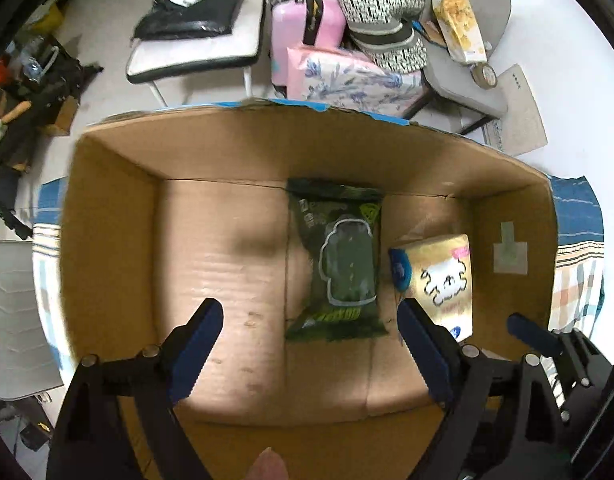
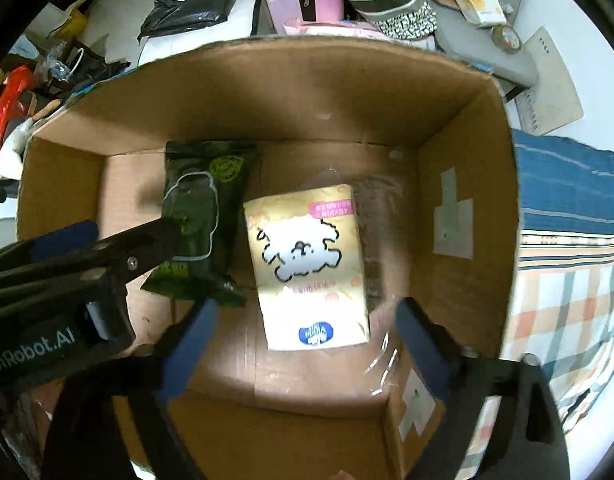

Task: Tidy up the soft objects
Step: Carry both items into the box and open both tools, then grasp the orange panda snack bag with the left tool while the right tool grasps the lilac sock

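A dark green soft pack (image 1: 339,260) lies on the floor of an open cardboard box (image 1: 227,148). A gold tissue pack with a white cartoon dog (image 1: 443,276) lies to its right. My left gripper (image 1: 311,320) is open and empty, above the box over the green pack's near end. In the right wrist view my right gripper (image 2: 303,320) is open and empty above the near end of the gold tissue pack (image 2: 307,264). The green pack (image 2: 203,216) lies left of it, partly hidden by the left gripper's fingers (image 2: 147,240).
The box (image 2: 467,120) sits on a blue and plaid cloth (image 2: 567,260). Behind it are a pink suitcase (image 1: 303,12), a floral pink pack (image 1: 347,80), patterned bags (image 1: 383,20), a grey chair (image 1: 467,80) and a white chair with a black bag (image 1: 195,8).
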Motion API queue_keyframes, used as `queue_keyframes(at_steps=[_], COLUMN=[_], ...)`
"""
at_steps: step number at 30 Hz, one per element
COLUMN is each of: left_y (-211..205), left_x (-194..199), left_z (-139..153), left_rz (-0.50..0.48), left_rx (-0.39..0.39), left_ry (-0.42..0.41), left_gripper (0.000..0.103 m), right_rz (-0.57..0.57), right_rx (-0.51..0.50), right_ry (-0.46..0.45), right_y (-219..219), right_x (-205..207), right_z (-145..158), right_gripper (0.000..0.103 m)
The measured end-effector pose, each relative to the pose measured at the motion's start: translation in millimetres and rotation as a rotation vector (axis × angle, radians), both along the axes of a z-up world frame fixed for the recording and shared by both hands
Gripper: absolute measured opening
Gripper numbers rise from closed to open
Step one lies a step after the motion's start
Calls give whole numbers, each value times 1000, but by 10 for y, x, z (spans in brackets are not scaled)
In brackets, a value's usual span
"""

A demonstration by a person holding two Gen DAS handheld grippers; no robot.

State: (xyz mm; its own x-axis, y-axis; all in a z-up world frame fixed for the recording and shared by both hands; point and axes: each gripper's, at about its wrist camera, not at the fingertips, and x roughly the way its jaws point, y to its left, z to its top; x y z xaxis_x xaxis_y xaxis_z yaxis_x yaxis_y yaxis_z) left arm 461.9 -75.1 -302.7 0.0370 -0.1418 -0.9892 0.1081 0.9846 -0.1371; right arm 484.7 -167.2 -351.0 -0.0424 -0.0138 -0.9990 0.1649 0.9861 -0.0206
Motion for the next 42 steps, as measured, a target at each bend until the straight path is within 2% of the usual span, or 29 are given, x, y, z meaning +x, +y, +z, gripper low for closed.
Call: queue_keyframes(at_steps=[11,20,30,33,35,37,42], left_y=[304,437,578,671,743,821,889], left_x=[-637,-1216,-1746,-1952,-2079,-2222,-2477], left_z=[493,1006,1387,1328,1197,940,216], left_rz=[16,7,36,67,98,135,194], left_rx=[52,38,55,84,91,93,120], left_ry=[-128,-227,-271,-252,-206,-141,24], left_gripper=[89,89,89,89,89,89,89], right_rz=[-15,-36,-27,-17,-19,-31,-68], right_rx=[-60,-98,-79,-50,-28,-3,33], right_ry=[-61,-159,-257,-267,-260,-235,-127], right_y=[89,331,568,588,557,486,234], right_x=[-505,-1142,-1744,-1954,-2108,-2271,-2596], right_z=[352,976,1515,1611,1621,1542,1058], right_gripper=[96,96,96,96,96,96,96])
